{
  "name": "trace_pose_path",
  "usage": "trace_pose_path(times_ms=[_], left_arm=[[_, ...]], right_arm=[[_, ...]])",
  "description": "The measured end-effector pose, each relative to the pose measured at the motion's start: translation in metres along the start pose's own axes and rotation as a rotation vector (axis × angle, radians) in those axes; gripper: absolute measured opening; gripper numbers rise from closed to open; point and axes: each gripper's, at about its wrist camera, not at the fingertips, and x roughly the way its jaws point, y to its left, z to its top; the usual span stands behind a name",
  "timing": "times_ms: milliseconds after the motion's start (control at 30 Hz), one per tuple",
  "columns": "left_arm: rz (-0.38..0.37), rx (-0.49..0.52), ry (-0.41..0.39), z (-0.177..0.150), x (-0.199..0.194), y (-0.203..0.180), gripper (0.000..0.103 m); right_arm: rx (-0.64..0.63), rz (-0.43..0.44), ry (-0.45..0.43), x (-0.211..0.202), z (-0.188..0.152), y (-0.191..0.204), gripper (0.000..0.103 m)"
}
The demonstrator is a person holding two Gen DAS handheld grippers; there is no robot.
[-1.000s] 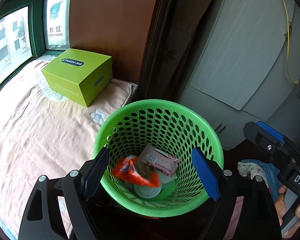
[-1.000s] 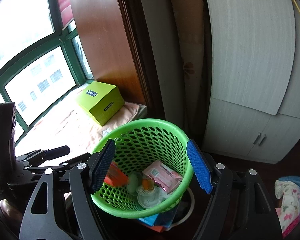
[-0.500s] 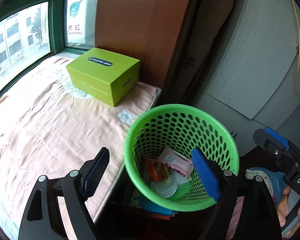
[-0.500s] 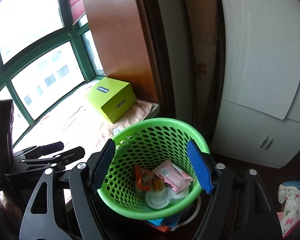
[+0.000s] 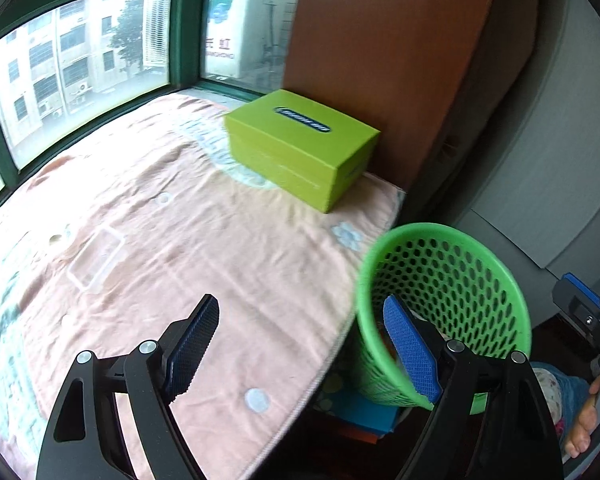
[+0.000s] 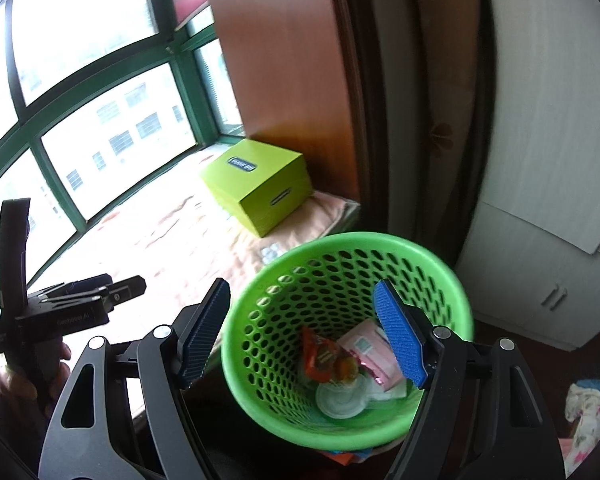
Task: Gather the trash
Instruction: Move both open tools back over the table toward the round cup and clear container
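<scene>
Pink blanket [image 5: 204,240] spread over the window-seat platform, running from the green-framed window [image 5: 80,60] to the platform's right edge. Near the far right corner of the blanket, against the brown wooden panel [image 5: 380,60], a lime-green box [image 5: 296,148] with a dark oval label on its lid. Toward the blanket's left side, a clear plastic tray [image 5: 96,260], lying flat and apart from everything else. Just off the platform's right edge, standing lower down on a stack of flat, coloured items, a green perforated basket [image 6: 340,280]. Inside it, at the bottom: an orange-red snack wrapper [image 6: 324,356], a pink packet [image 6: 370,350] touching it on the right, and a round white lid or cup [image 6: 338,400] beneath, possibly with more scraps under them, blurred. Left gripper [image 5: 300,352] spread wide with nothing between the blue pads, hanging over the blanket's near right edge, its right finger in front of the basket's rim. Right gripper [image 6: 302,332] also parted wide and empty, poised above the basket, its pads framing the basket's opening without touching it. At the left of the right wrist view, a hand [image 6: 24,380] wrapped round the left gripper's handle. White cabinet doors [image 6: 540,240] behind the basket to the right.
</scene>
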Motion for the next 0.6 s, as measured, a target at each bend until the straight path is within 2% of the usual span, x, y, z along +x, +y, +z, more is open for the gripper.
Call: trace_pose_path(times_ms=[467, 600], left_arm=[[0.209, -0.176, -0.012, 0.011, -0.002, 0.135, 0.081], [0.261, -0.233, -0.002, 0.017, 0.006, 0.175, 0.087]], right_arm=[[-0.094, 0.079, 0.039, 0.036, 0.012, 0.059, 0.074], [-0.113, 0.107, 0.061, 0.051, 0.014, 0.075, 0.074]])
